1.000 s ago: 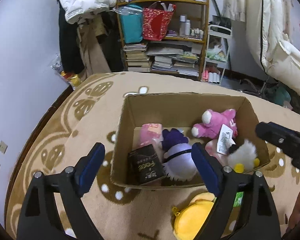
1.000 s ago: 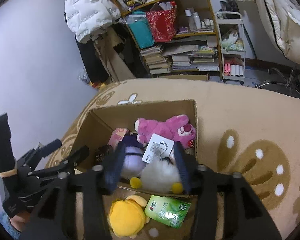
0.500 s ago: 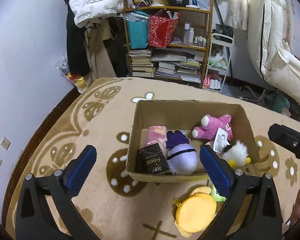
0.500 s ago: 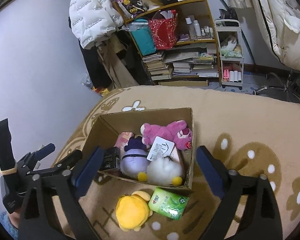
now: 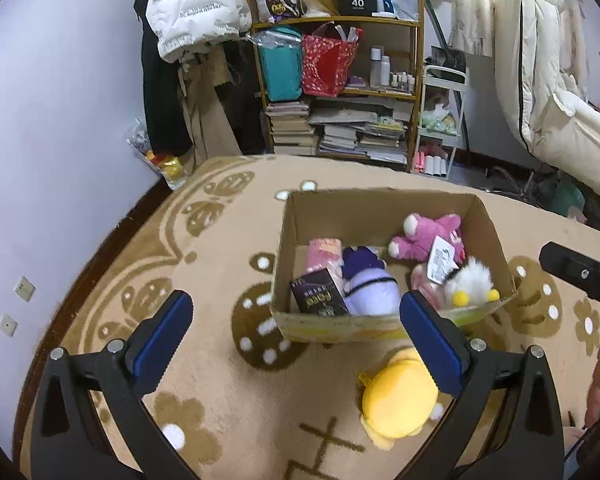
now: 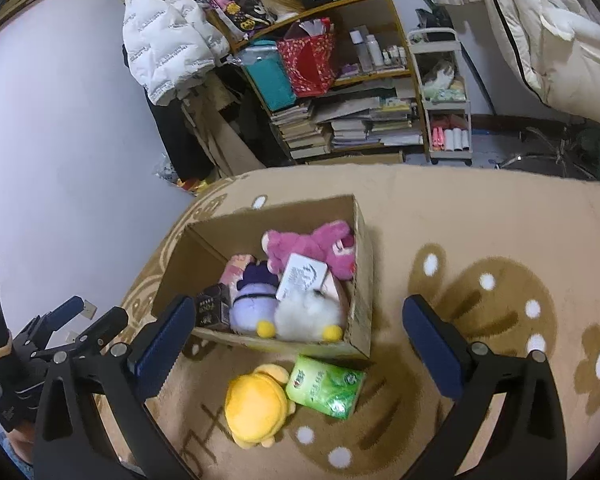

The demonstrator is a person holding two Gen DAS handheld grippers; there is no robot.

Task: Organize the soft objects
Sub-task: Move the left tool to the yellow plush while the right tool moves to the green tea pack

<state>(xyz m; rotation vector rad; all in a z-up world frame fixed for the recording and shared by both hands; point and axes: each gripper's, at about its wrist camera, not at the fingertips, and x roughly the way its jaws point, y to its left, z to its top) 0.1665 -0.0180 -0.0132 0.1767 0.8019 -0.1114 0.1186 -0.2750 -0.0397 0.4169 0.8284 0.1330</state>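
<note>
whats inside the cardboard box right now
The cardboard box holds a pink plush bear, a purple plush, a white fluffy plush with a tag, a black packet and a pink packet. Whatever lies beneath them is covered.

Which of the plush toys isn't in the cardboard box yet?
The yellow plush toy. It lies on the rug in front of the cardboard box, beside the green tissue pack.

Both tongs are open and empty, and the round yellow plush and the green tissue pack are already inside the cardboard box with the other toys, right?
Not quite. Both the left tongs and right tongs are open and empty, but the round yellow plush and the green tissue pack lie on the tan patterned rug, just outside the brown cardboard box, by its near wall. The right wrist view shows it.
</note>
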